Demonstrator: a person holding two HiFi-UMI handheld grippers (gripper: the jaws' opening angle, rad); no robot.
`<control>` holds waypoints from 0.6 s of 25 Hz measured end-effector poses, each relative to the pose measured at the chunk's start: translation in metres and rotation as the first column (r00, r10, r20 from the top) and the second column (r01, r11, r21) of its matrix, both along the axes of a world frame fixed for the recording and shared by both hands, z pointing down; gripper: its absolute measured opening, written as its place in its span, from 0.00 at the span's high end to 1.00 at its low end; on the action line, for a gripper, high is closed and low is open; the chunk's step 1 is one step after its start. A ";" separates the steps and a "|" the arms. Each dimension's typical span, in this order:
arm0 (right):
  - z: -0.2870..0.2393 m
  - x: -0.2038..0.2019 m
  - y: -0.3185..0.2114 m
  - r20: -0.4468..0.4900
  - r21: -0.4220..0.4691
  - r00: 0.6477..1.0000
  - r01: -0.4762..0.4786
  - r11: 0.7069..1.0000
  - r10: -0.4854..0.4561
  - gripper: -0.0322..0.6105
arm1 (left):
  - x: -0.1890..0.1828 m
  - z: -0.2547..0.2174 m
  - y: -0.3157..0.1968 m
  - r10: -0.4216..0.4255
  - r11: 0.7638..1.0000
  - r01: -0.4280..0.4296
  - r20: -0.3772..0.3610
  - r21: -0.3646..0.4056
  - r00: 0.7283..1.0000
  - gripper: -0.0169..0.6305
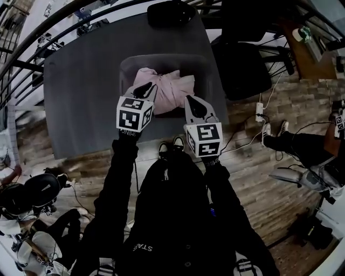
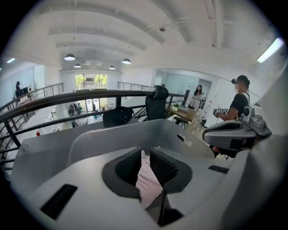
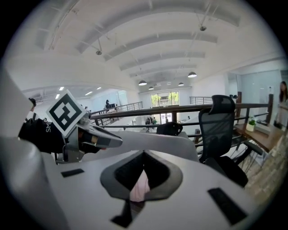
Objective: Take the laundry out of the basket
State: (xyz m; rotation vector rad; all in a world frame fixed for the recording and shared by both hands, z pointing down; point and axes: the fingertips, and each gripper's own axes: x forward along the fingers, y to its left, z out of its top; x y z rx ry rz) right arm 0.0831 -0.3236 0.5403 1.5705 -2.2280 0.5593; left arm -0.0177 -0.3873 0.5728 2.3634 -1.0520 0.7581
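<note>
A pink bundle of laundry (image 1: pixel 168 89) fills the grey basket (image 1: pixel 129 62) on the dark table (image 1: pixel 81 102). My left gripper (image 1: pixel 146 88) reaches onto the bundle's left side, and my right gripper (image 1: pixel 192 103) is at its near right edge. In the left gripper view a strip of pink cloth (image 2: pixel 148 182) runs between the ribbed pads (image 2: pixel 163 164), which pinch it. In the right gripper view the jaws meet at the top and pink cloth (image 3: pixel 140 188) shows between them. Each gripper is shut on the pink laundry. The basket's inside under the bundle is hidden.
A black office chair (image 1: pixel 242 64) stands right of the table and another dark seat (image 1: pixel 170 13) at its far end. A power strip (image 1: pixel 259 111) and cables lie on the wooden floor. Someone's legs (image 1: pixel 299 144) are at the right. A railing runs behind the table.
</note>
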 end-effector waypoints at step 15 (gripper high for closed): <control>0.057 0.022 -0.043 0.028 -0.131 0.999 -0.012 0.991 0.016 0.93 | 0.054 0.130 -0.024 0.397 0.901 -0.365 0.104 -0.236 0.912 0.56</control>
